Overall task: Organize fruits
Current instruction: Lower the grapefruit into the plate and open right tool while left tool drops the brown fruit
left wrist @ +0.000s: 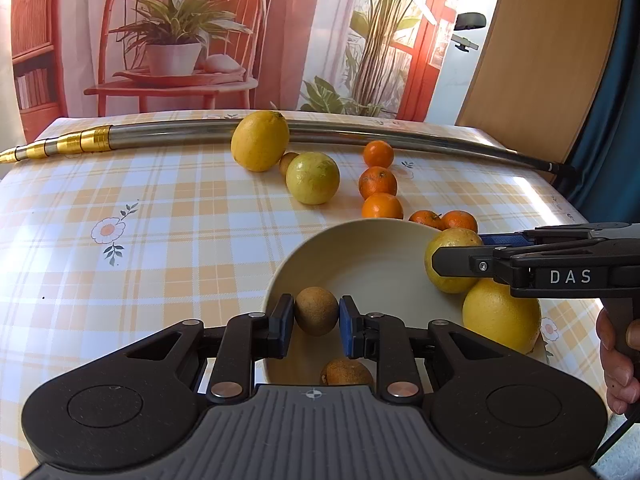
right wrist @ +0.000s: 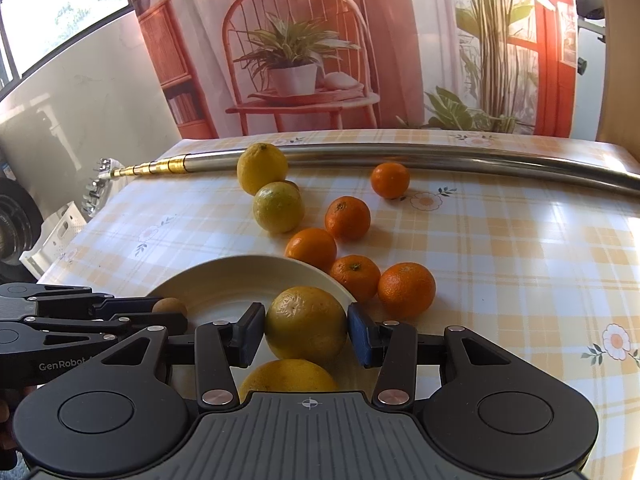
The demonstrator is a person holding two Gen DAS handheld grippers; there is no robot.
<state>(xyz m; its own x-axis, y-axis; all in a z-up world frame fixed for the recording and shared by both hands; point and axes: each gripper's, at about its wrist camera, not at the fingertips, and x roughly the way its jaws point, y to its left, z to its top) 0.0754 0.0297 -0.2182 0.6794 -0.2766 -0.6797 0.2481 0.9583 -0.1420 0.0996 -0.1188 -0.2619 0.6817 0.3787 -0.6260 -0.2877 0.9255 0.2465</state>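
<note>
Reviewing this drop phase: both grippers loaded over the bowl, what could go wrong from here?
1. The right gripper and left gripper crowd the same bowl; they may collide.
2. The yellow citrus may land on the big one below and roll out.
3. The small brown fruit could bounce.

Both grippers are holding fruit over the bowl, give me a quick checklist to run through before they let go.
1. Left gripper shut on the small brown fruit: ok.
2. Right gripper shut on the yellow-green citrus: ok.
3. Both fruits over the bowl: ok.
4. Room inside: brown fruit in bowl and large yellow citrus lie below; tight, cannot tell.
5. Grippers apart from each other: ok.
6. Five mandarins outside near the rim: cannot tell.
</note>
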